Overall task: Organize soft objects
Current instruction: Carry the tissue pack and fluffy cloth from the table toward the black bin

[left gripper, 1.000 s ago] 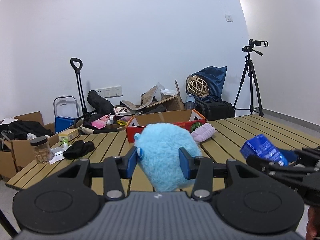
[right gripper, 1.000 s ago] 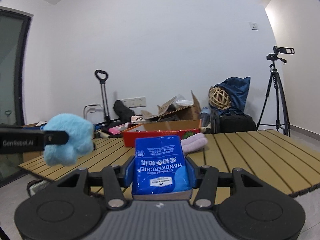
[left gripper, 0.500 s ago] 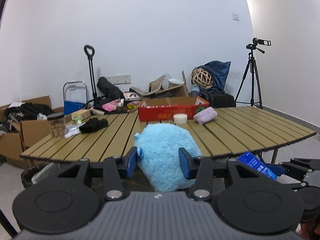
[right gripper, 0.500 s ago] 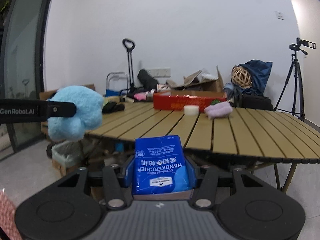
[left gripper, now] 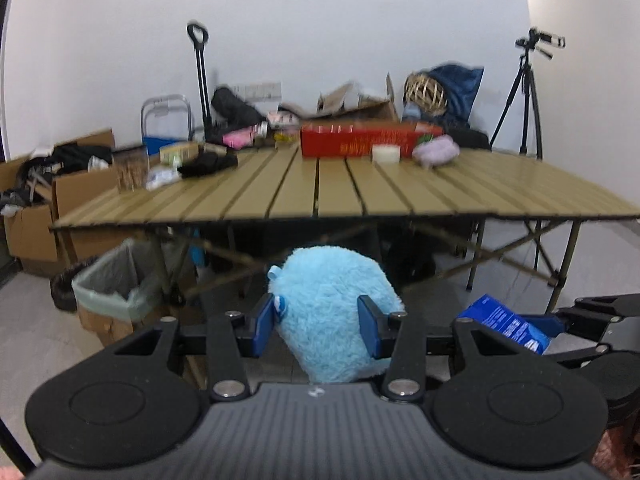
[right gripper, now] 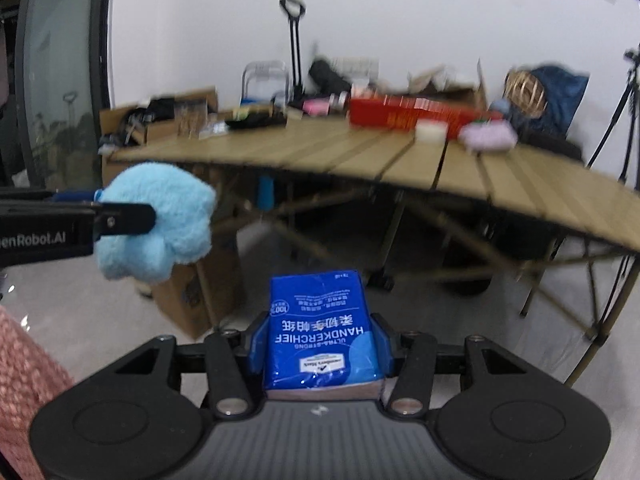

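Note:
My left gripper (left gripper: 318, 326) is shut on a fluffy light-blue plush toy (left gripper: 332, 312), held in the air well in front of the slatted table (left gripper: 320, 196). From the right wrist view the same plush toy (right gripper: 160, 224) hangs at the left. My right gripper (right gripper: 320, 340) is shut on a blue handkerchief tissue pack (right gripper: 320, 328), which shows low at the right as the tissue pack (left gripper: 504, 324) in the left wrist view. On the far table edge stand a red box (left gripper: 360, 142), a white roll (left gripper: 386, 154) and a lilac soft bundle (left gripper: 436, 152).
A black cloth (left gripper: 208, 162), a jar (left gripper: 130, 166) and small items lie on the table's left part. Below it stands a lined bin in a carton (left gripper: 116, 292). Cardboard boxes (left gripper: 28, 216), a hand trolley (left gripper: 200, 80) and a tripod (left gripper: 528, 92) line the wall.
Both grippers have pulled back and dropped away from the table, still holding the plush toy and tissue pack. The table now sits farther off, with its underside and legs in view.

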Available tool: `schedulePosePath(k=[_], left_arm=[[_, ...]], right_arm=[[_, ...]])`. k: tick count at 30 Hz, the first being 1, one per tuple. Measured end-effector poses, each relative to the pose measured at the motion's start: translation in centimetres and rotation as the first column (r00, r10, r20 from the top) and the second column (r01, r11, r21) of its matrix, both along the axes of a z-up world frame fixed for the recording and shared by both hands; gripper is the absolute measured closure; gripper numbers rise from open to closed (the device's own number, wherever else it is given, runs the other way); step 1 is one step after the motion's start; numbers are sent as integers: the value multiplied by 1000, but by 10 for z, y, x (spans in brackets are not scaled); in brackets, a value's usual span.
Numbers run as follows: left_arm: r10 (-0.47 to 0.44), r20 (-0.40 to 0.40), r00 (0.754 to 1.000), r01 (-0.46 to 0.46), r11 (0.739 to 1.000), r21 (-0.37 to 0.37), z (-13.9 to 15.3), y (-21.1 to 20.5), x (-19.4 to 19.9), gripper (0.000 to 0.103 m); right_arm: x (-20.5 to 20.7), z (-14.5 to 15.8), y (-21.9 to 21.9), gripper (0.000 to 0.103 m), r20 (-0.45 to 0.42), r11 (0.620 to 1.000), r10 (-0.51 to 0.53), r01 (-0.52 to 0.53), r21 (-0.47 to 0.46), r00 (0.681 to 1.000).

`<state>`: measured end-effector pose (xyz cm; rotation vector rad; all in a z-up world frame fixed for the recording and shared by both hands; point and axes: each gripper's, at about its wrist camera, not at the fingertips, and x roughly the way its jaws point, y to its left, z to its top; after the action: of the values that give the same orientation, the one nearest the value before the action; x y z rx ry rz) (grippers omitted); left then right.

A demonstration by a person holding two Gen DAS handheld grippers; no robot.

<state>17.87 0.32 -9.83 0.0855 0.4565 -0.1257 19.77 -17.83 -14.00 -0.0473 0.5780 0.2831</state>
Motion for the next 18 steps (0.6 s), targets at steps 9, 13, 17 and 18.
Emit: schedulePosePath(k=[9, 13, 17, 18], left_arm=[[28, -97, 995, -25, 999, 31, -33, 0, 36, 58], [26, -116, 993, -21, 999, 40, -42, -3, 47, 58], [32, -136, 990, -22, 997, 73, -55, -3, 54, 58], [34, -139, 990, -23, 996, 81, -58, -2, 55, 58]], right_arm=[[44, -70, 23, 53, -251, 996, 57, -72, -49, 966], [59, -92, 30, 53, -323, 992, 61, -94, -89, 944], [68, -107, 35, 53, -384, 988, 48, -102, -120, 922], [69, -110, 37, 53, -394, 986, 48, -106, -128, 918]])
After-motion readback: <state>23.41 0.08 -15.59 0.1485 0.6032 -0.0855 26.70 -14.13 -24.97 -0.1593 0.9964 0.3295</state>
